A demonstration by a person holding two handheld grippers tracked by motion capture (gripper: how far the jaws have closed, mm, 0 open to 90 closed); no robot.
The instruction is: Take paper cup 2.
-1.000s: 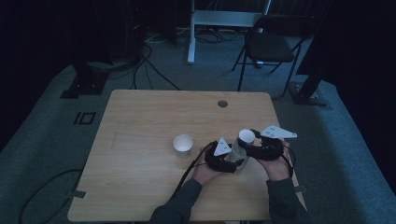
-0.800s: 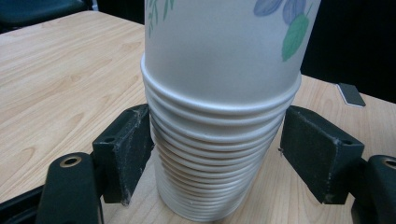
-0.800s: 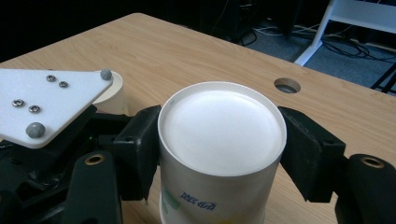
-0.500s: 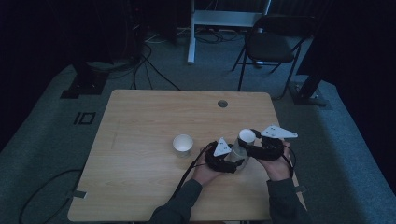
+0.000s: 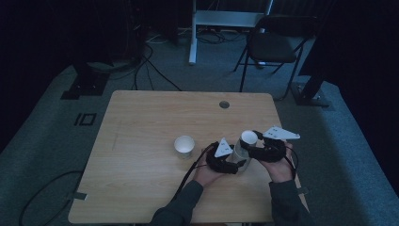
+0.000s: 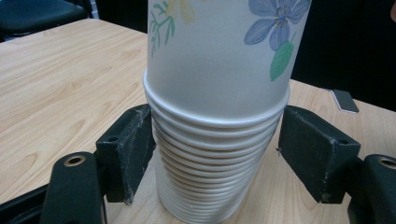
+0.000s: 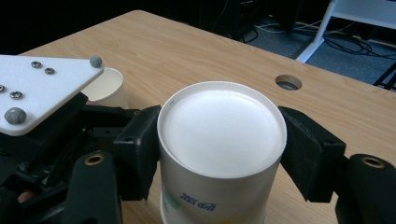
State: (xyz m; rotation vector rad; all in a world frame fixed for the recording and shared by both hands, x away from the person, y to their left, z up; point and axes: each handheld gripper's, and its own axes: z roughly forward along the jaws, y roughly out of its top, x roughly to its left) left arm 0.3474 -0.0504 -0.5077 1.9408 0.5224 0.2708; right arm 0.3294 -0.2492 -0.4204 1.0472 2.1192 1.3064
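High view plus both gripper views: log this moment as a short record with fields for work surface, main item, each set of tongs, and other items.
surface: wooden table with a round hole near its far edge
main item: upside-down stack of paper cups, flower print on the top cup
left tongs: jaws at the stack's lower rims, left jaw touching, right jaw with a slim gap
right tongs: jaws on either side of the top cup, near its upturned base
other item: single paper cup, upright, apart from the stack

The top cup (image 7: 222,154) bears small blue print near its base, too blurred to read.
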